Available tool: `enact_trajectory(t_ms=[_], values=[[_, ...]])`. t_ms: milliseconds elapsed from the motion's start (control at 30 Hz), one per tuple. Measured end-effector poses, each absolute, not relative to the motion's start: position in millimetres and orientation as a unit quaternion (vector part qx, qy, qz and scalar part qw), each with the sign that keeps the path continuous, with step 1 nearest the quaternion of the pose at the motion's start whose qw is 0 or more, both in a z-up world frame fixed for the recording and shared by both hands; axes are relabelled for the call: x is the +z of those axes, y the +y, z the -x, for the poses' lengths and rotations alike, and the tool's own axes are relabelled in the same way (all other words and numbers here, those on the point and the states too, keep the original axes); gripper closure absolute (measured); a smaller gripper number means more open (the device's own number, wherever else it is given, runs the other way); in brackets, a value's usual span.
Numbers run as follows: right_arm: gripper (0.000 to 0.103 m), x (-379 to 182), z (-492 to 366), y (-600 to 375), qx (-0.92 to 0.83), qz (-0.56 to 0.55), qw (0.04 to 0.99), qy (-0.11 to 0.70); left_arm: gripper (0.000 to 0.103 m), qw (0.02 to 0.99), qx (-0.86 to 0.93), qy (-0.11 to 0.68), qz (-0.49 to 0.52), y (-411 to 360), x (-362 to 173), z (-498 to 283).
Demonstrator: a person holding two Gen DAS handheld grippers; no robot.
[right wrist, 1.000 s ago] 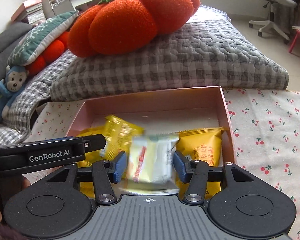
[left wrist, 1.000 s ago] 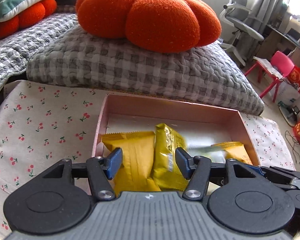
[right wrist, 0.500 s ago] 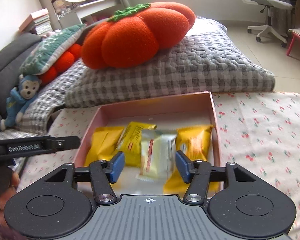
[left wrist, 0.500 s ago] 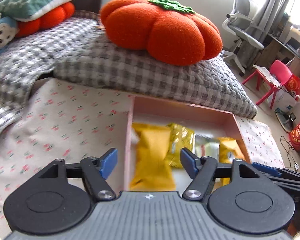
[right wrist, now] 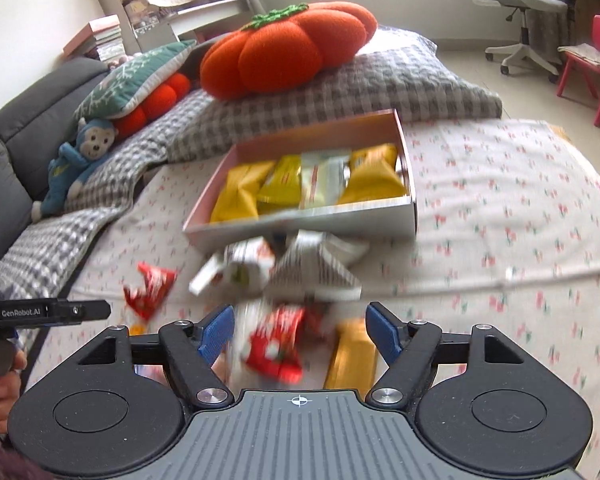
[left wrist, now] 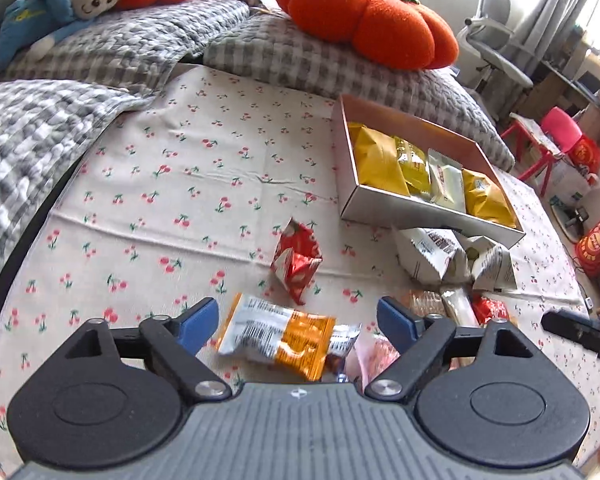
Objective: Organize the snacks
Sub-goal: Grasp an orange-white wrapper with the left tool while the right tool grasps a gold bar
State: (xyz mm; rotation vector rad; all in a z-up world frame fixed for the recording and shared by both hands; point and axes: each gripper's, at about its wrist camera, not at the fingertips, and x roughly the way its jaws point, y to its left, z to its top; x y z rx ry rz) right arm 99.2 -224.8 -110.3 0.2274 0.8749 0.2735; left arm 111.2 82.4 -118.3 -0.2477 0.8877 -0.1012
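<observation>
A shallow pink box [left wrist: 428, 210] [right wrist: 312, 224] on the cherry-print cloth holds a row of yellow and pale green snack packs [left wrist: 432, 176] [right wrist: 308, 184]. Loose snacks lie in front of it: a red pack [left wrist: 298, 258] [right wrist: 150, 288], white packs [left wrist: 432, 252] [right wrist: 312, 268], an orange-and-white pack [left wrist: 280, 334], another red pack [right wrist: 274, 346] and a yellow bar [right wrist: 352, 354]. My left gripper [left wrist: 298, 326] is open and empty, above the orange-and-white pack. My right gripper [right wrist: 298, 330] is open and empty, above the red pack.
A grey checked cushion [right wrist: 340, 84] with an orange pumpkin pillow [left wrist: 368, 20] [right wrist: 284, 48] lies behind the box. A blue monkey toy [left wrist: 48, 4] [right wrist: 76, 160] sits at the left. An office chair [right wrist: 516, 4] and red stool [left wrist: 556, 136] stand beyond the bed.
Both grippers pulled back from the box and opened wider. The pale green pack now lies in the box. The loose snack pile has come into view under both grippers.
</observation>
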Motion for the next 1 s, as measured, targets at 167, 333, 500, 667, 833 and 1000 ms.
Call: enact_trajectory(t_ms=[167, 333, 500, 667, 833, 1000], values=[[0.029, -122, -82, -222, 0.126, -0.112, 0.889, 0.425, 0.013, 0.903, -0.046, 0.416, 0.102, 75, -130, -101], [0.029, -133, -72, -229, 0.101, -0.098, 0.896, 0.422, 0.013, 0.904, -0.039, 0.417, 0.083, 75, -145, -92], [0.029, -139, -70, -241, 0.093, -0.114, 0.893, 0.425, 0.014, 0.912, -0.038, 0.399, 0.089, 87, -148, -83], [0.029, -145, -73, -240, 0.085, -0.108, 0.894, 0.426, 0.014, 0.916, -0.067, 0.393, 0.050, 90, -152, -83], [0.031, -157, -80, -231, 0.077, -0.095, 0.891, 0.436, 0.015, 0.910, -0.105, 0.400, 0.012, 75, -164, -106], [0.052, -164, -82, -228, 0.073, -0.069, 0.894, 0.436, 0.042, 0.911, -0.087, 0.403, -0.002, 80, -171, -118]])
